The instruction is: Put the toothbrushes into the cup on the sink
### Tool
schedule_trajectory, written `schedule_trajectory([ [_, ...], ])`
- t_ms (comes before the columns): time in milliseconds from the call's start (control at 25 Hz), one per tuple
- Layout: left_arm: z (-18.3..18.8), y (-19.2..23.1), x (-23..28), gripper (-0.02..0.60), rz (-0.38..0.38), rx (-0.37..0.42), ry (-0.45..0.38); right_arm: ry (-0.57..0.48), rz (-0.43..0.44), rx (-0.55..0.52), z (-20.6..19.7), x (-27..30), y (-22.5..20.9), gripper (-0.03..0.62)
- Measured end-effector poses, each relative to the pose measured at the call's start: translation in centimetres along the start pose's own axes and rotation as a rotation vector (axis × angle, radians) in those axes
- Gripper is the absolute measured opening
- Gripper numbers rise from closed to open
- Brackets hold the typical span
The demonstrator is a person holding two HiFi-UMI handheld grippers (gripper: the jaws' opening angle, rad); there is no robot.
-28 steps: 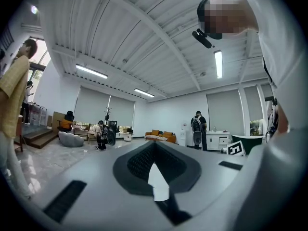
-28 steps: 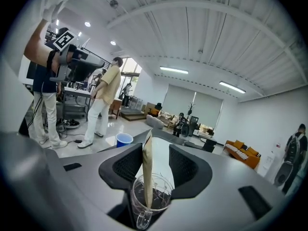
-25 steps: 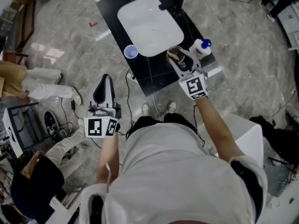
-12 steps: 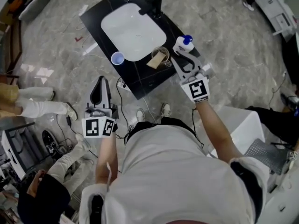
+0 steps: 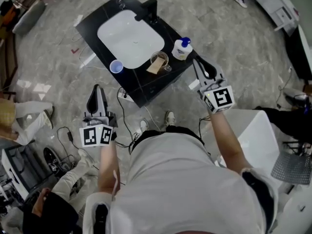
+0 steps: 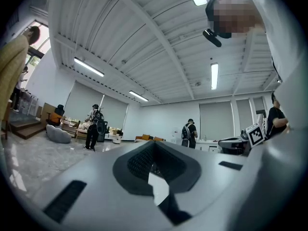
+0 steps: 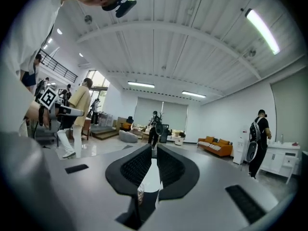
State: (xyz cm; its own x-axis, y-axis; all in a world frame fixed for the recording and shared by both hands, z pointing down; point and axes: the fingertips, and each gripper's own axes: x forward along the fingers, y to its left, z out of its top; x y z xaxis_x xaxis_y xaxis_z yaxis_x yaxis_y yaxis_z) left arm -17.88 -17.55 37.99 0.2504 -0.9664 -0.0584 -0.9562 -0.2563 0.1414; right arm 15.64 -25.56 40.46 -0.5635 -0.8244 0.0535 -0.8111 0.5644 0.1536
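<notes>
The white sink basin [image 5: 130,38] is empty. On the black bench [image 5: 146,89], a soap bottle [image 5: 182,48] stands at the basin's 3 o'clock. The glass cup [image 5: 160,61], at 4 o'clock, holds a tan item too small to identify. The small blue cup [image 5: 116,66], at 7 o'clock, appears empty.

The right gripper [image 5: 197,62], at the bottle's 4 o'clock, has just closed to a narrow slit with nothing between its jaws. The left gripper [image 5: 96,87] is closed and empty above the grey marble floor [image 5: 234,33].

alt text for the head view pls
Seen from above, a person holds the right gripper beside a black sink counter, jaws just closed on nothing; the left gripper hangs over the floor. A blue cup, clear cup and soap bottle stand by the white basin.
</notes>
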Motion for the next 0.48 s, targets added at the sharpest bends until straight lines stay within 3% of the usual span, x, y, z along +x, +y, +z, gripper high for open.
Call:
schedule_trajectory([
  [240, 0.3, 0.1, -0.4, 0.003, 0.003, -0.008, -0.012, -0.054, -0.064, 0.116, 1.8, -3.5, -2.5, 0.051],
  [480, -0.5, 0.3, -1.3, 0.003, 0.014, -0.018, -0.002, -0.100, -0.110, 0.146, 3.8, -6.0, -3.9, 0.049],
])
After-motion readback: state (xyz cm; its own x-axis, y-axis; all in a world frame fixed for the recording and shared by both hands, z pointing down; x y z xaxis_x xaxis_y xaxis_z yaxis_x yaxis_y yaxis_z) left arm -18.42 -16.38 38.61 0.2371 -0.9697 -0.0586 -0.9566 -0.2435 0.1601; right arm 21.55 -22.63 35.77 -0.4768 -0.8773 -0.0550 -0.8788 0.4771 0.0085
